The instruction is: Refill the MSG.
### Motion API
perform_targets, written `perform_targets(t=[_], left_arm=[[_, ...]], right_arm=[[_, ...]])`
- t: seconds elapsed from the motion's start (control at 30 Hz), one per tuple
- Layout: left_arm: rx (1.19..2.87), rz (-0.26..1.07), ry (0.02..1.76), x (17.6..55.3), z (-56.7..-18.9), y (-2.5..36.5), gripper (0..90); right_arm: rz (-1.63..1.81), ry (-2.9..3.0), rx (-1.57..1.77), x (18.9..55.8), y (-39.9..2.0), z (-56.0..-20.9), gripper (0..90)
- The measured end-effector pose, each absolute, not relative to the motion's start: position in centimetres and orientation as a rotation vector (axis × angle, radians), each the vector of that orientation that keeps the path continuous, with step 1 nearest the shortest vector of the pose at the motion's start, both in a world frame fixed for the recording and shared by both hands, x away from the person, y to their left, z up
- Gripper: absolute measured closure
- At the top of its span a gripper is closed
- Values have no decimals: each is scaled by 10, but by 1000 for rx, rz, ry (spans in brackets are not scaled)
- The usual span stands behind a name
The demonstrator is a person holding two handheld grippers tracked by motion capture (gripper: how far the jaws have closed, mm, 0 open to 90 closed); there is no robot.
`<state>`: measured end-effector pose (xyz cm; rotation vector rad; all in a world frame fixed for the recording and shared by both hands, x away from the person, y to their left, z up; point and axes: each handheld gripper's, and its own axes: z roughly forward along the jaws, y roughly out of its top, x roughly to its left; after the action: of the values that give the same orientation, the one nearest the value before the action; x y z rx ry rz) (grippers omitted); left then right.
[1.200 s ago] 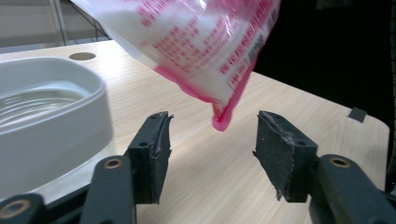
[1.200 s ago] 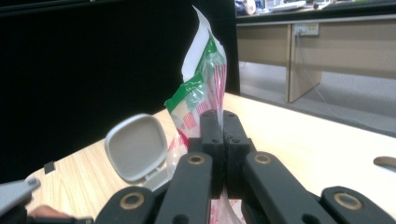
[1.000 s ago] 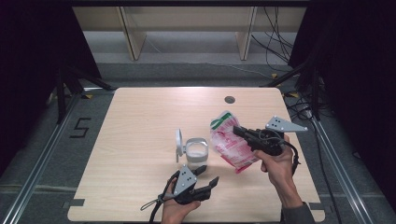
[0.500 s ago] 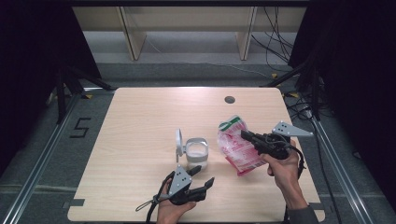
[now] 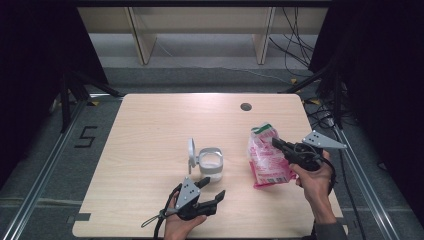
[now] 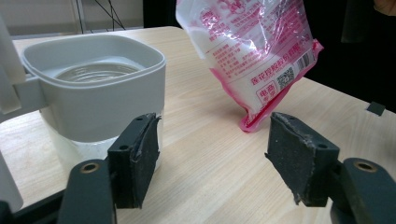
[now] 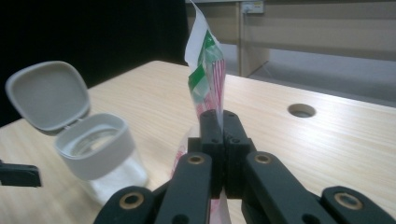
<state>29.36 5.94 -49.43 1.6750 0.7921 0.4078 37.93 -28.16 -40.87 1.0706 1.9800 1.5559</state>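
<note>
Pink bag (image 5: 267, 160) pinched in right tool (image 5: 278, 145); left tool (image 5: 214, 189) empty, spreading.

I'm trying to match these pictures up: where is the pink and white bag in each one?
High view: the bag is right of centre, in the right gripper.
Left gripper view: top, right of centre.
Right gripper view: centre, pinched between the jaws.
Shared landmark: the open-lidded container.

Bright evenly lit tabletop, dark surroundings, soft blur close up
</note>
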Motion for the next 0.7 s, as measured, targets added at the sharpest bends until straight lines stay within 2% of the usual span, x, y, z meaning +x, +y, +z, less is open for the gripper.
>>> perform_targets(t=[0.7], left_arm=[[1674, 405, 830, 292, -494, 63, 331]], right_arm=[[1384, 1953, 1096, 384, -292, -417, 900]])
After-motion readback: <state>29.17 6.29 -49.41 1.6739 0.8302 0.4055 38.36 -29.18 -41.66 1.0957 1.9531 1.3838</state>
